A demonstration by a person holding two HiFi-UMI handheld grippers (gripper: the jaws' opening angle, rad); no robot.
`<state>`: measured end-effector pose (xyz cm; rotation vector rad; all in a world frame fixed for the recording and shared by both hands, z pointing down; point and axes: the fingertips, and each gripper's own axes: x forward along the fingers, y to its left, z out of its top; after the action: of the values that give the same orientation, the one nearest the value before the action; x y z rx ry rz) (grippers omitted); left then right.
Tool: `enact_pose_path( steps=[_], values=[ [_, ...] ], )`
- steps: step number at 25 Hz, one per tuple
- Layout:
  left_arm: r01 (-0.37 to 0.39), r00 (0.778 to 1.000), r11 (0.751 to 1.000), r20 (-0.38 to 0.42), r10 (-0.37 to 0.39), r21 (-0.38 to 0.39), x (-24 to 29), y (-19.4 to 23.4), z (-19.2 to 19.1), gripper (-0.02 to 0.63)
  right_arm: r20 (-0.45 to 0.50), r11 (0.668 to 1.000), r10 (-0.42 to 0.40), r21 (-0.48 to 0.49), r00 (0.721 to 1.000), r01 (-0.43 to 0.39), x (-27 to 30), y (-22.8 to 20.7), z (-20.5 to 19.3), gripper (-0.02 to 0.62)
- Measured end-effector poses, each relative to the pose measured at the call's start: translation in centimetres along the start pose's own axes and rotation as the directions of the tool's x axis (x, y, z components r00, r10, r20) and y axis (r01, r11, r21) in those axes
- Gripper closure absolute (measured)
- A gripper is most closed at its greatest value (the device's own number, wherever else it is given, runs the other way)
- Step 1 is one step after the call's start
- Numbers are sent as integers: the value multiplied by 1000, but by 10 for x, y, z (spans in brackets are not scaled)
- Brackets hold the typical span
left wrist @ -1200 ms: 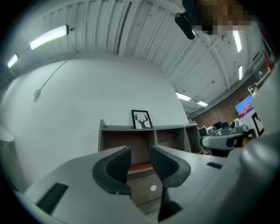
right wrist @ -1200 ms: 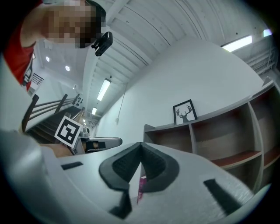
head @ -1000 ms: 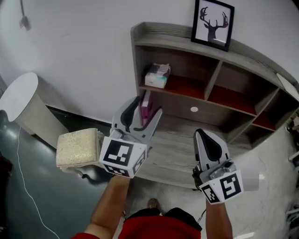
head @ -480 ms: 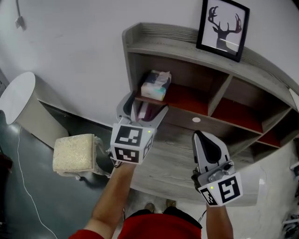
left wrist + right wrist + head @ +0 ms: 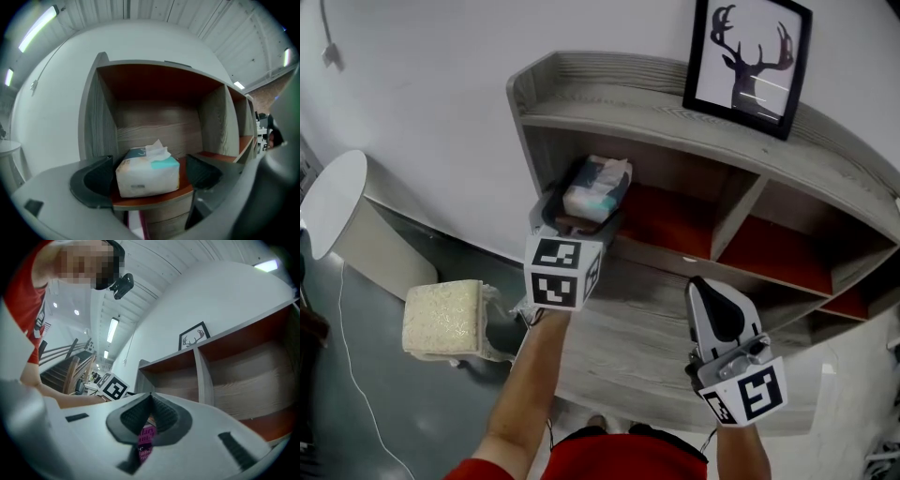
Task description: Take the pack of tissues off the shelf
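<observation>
The pack of tissues (image 5: 596, 187) is white with a teal top and a tissue sticking out. It lies at the front of the upper left compartment of the grey wooden shelf (image 5: 609, 103). My left gripper (image 5: 579, 208) is raised to that compartment and its jaws are opening. In the left gripper view the pack (image 5: 147, 171) sits between the two dark pads (image 5: 93, 180), with a gap on each side. My right gripper (image 5: 701, 284) hangs lower, in front of the shelf's bottom board, shut with nothing held. Its pads (image 5: 133, 414) meet at the tips.
A framed deer picture (image 5: 750, 56) stands on the shelf top. The other compartments have red floors (image 5: 778, 258). A purple pack (image 5: 146, 439) shows behind the right gripper's jaws. Left of the shelf are a white round bin (image 5: 337, 192) and a beige block (image 5: 442, 319).
My left gripper rose from the lower board to the upper left compartment, and its jaws widened around the tissue pack. The right gripper hardly moved.
</observation>
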<state>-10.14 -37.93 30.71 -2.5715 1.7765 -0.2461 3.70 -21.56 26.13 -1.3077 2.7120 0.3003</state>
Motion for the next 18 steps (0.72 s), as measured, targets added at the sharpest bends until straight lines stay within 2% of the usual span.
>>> enact_pose_path(
  steps=[10, 14, 18],
  values=[
    [-42, 993, 999, -107, 44, 19, 32, 4, -21, 163, 15, 999, 28, 25, 999, -29, 6, -20, -6, 591],
    [-78, 988, 995, -131, 86, 61, 37, 9, -25, 163, 17, 999, 26, 35, 1000, -26, 2, -28, -8, 591],
    [-84, 986, 995, -139, 90, 52, 36, 8, -25, 164, 12, 999, 21, 47, 1000, -21, -2, -31, -12, 591]
  ],
)
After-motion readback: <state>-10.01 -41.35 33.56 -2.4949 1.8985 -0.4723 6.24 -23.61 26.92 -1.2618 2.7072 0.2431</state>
